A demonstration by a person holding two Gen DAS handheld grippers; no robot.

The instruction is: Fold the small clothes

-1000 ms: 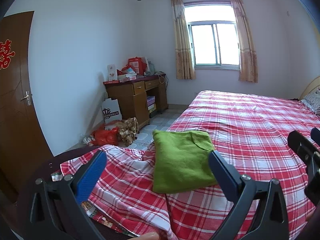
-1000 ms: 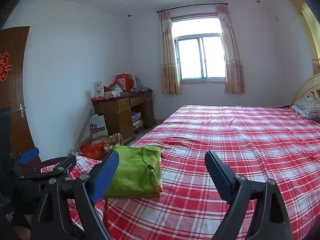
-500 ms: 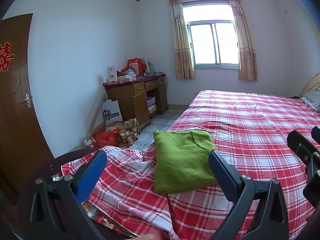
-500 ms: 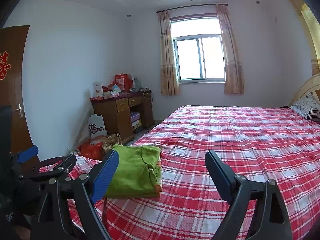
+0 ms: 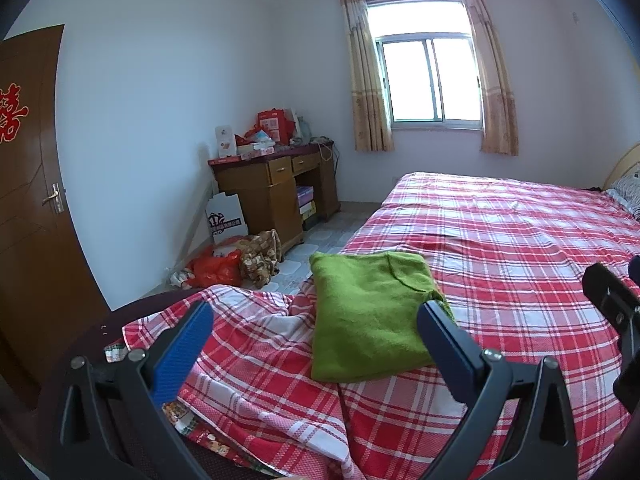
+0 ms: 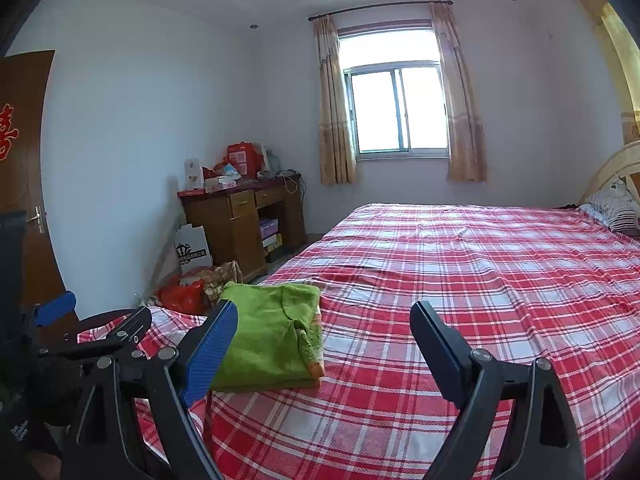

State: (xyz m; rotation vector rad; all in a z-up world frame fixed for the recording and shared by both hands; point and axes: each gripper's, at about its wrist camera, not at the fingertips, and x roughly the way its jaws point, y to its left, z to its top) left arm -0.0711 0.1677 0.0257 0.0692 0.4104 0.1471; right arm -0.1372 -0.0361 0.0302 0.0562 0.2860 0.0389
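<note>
With each hand-held gripper (image 5: 316, 336) (image 6: 324, 332) held apart and empty, the folded green garment (image 5: 366, 316) is best left square on the bed (image 5: 500, 240).

Both cameras sit low at the foot end of the bed (image 5: 500, 240), each looking forward between its own gripper's fingers towards the far wall with the window (image 5: 432, 80).

The left wrist view rides further left, over the rumpled corner of the plaid sheet, and has the folded green garment (image 5: 368, 316) close and almost centred.

The right wrist view stands a little to the right, so the same garment (image 6: 268, 336) falls left of centre.

Both views share the desk (image 6: 244, 220), the door (image 5: 28, 200) and the bed. Each also catches the other gripper at its frame edge.
</note>
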